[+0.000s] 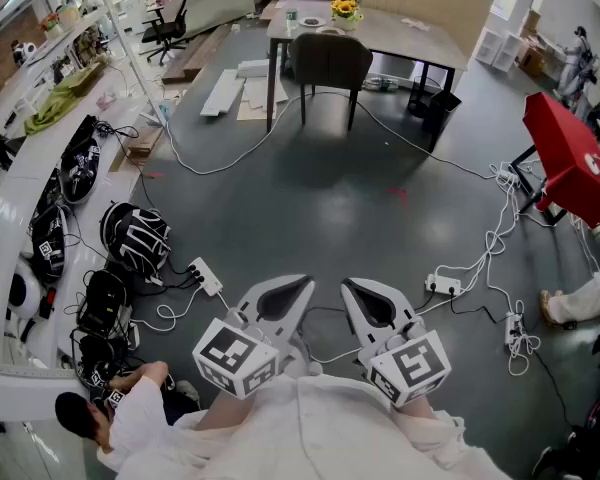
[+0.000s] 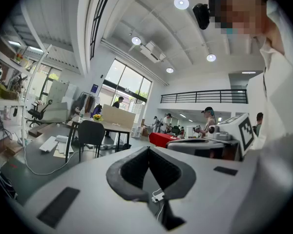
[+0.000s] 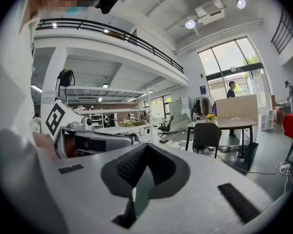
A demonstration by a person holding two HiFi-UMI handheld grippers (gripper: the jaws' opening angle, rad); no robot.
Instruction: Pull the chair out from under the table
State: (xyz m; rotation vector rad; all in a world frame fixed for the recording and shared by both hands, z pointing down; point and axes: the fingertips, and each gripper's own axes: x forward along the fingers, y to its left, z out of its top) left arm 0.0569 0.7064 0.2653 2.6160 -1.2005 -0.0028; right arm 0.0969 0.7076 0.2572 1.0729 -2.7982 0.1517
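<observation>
We stand in a wide hall with a grey floor (image 1: pixel 310 198). Far ahead, the dark chair (image 1: pixel 328 63) sits pushed in at the near side of the table (image 1: pixel 400 33), its back towards us, with yellow flowers (image 1: pixel 344 8) on the tabletop. Our grippers are low and close to our body, well apart from the chair. The left gripper (image 1: pixel 302 282) and the right gripper (image 1: pixel 350 285) are each clenched with nothing between the jaws, as their own views show. Only the head view shows the white cables (image 1: pixel 485 253) and a power strip (image 1: pixel 443 285) lying on the floor, and a person (image 1: pixel 110 418) crouched at the lower left. The gripper views add the ceiling lights (image 2: pixel 181 3) and a balcony railing (image 3: pixel 112 33). The left gripper view alone shows people (image 2: pixel 207 121) standing deeper in the hall.
</observation>
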